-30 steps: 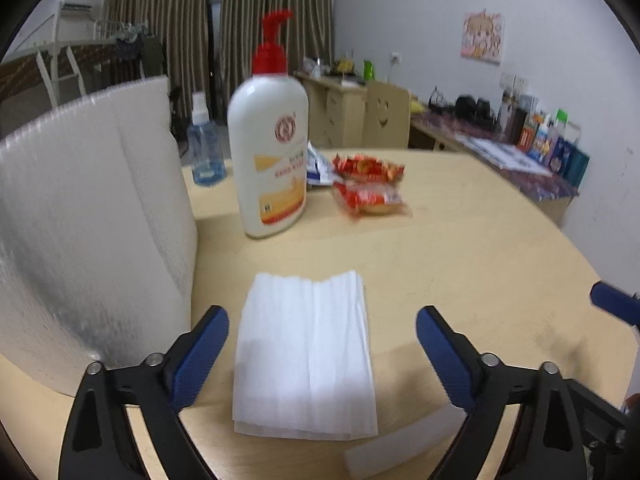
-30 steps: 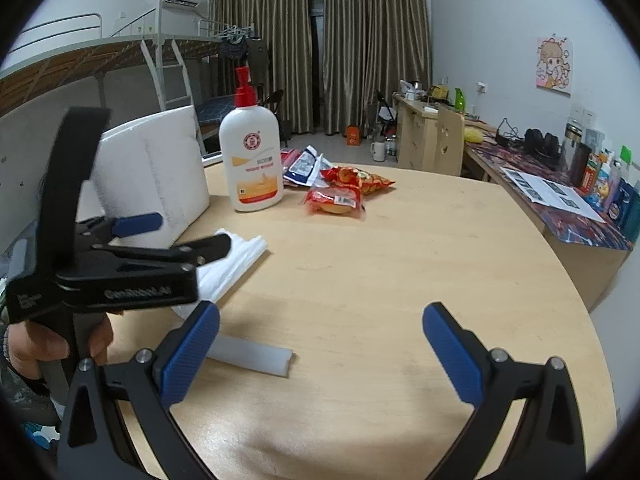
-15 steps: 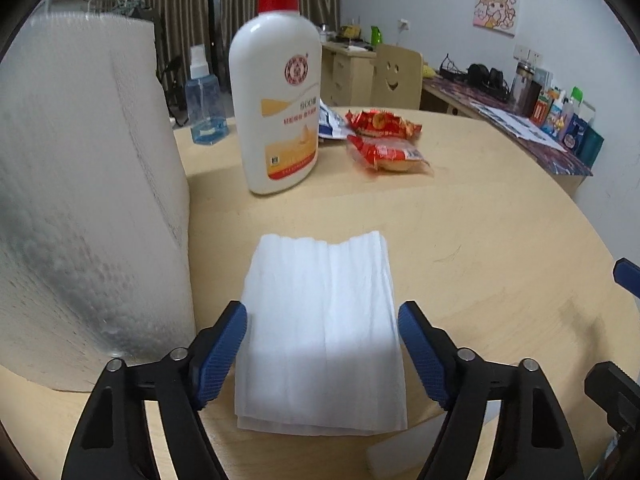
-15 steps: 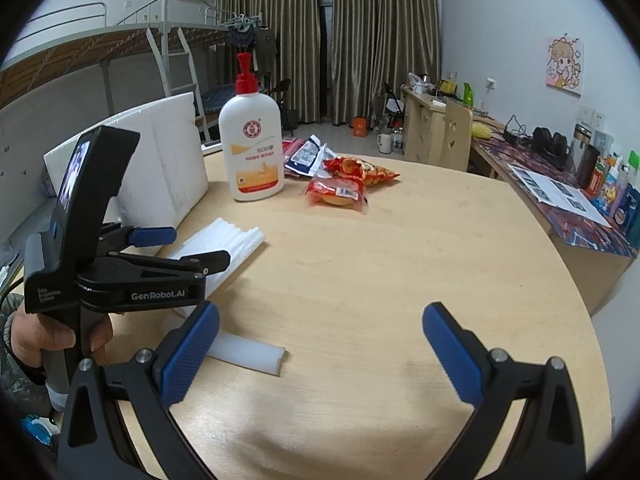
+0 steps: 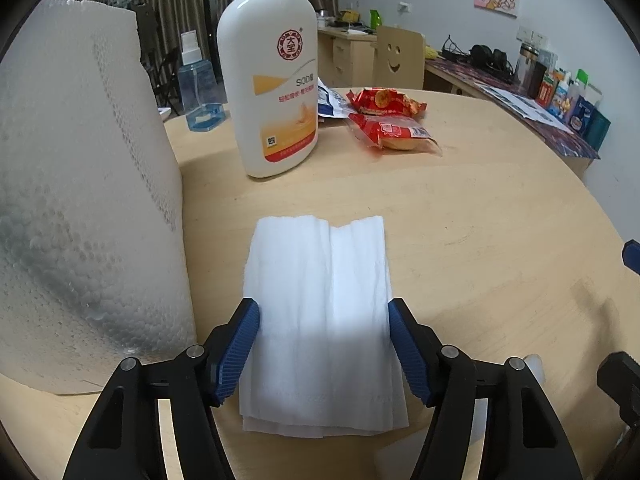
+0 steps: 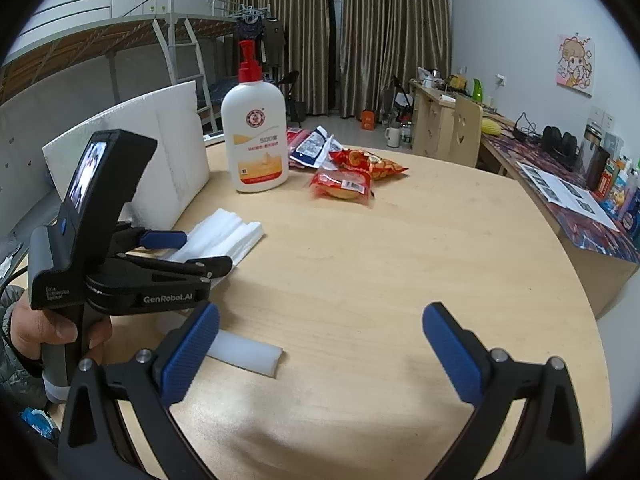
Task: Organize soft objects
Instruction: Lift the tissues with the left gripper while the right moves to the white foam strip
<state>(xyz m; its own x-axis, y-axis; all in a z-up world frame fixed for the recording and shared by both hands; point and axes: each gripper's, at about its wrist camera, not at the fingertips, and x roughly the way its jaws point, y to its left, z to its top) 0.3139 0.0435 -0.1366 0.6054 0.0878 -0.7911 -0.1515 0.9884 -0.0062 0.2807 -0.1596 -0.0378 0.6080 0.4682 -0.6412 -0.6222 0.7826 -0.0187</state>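
Observation:
A folded stack of white tissue (image 5: 320, 312) lies flat on the round wooden table (image 5: 480, 216). My left gripper (image 5: 323, 350) straddles the stack's near half, its blue pads touching both long sides; the stack is not visibly squeezed. The right wrist view shows the same tissue (image 6: 224, 236) between the left gripper's fingers (image 6: 164, 238). My right gripper (image 6: 320, 354) is open and empty, low over bare table to the right of the left gripper.
A white foam block (image 5: 80, 200) stands close on the left of the tissue. A lotion pump bottle (image 5: 276, 80), a blue spray bottle (image 5: 198, 92) and red snack packets (image 5: 388, 120) sit farther back. A white foam strip (image 6: 244, 356) lies by my right gripper's left finger.
My left gripper has moved forward over the tissue and its fingers have closed in from wide open until they touch the stack's sides. My right gripper has hardly moved.

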